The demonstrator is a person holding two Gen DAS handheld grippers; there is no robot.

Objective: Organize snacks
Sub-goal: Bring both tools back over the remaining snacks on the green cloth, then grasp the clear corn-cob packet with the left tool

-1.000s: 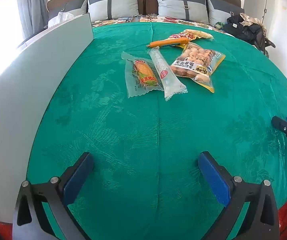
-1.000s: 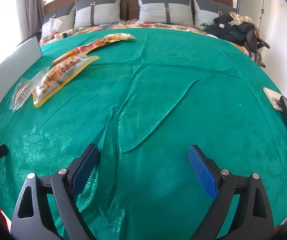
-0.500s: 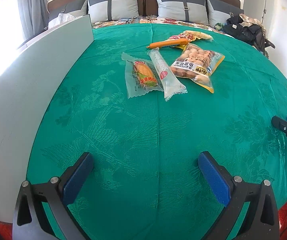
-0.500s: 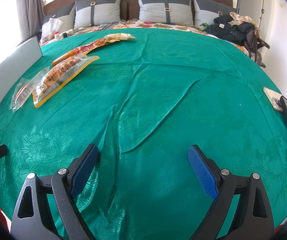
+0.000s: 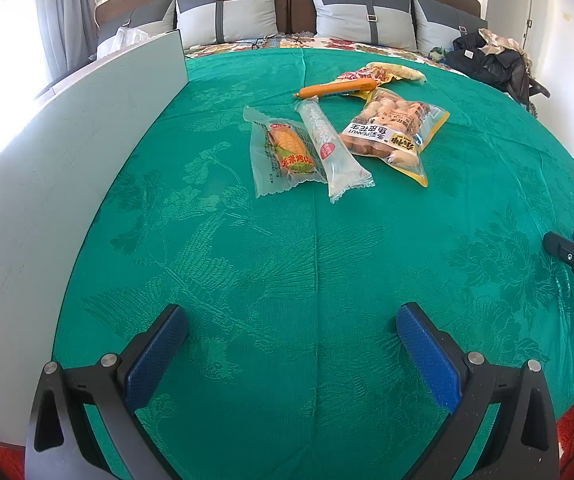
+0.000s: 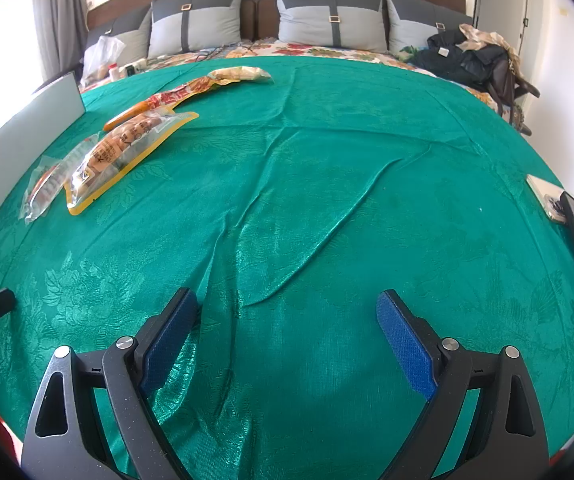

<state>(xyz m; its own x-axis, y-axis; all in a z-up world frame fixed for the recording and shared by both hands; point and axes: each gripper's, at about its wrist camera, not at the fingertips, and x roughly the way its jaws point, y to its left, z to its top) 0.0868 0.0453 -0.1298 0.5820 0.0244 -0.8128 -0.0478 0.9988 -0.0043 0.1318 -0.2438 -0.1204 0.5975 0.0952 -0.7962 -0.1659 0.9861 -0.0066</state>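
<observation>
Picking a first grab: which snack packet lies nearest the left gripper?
The corn packet, leftmost in the cluster; its clear lower edge reaches closest to the left gripper, just ahead of the clear tube packet beside it.

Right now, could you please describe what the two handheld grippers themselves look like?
Both the left gripper and the right gripper match: matte black, speckled plastic fingers with triangular cut-outs, silver round pivot bolts, and textured blue pads on the inner faces. No cables or sleeves show.

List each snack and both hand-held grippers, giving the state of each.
Left hand-held gripper: open, empty.
Right hand-held gripper: open, empty.
Corn packet: sealed, lying flat.
Clear tube packet: sealed, overlapping the corn packet.
Peanut bag: sealed, flat.
Orange sausage: wrapped, lying on the cloth.
</observation>
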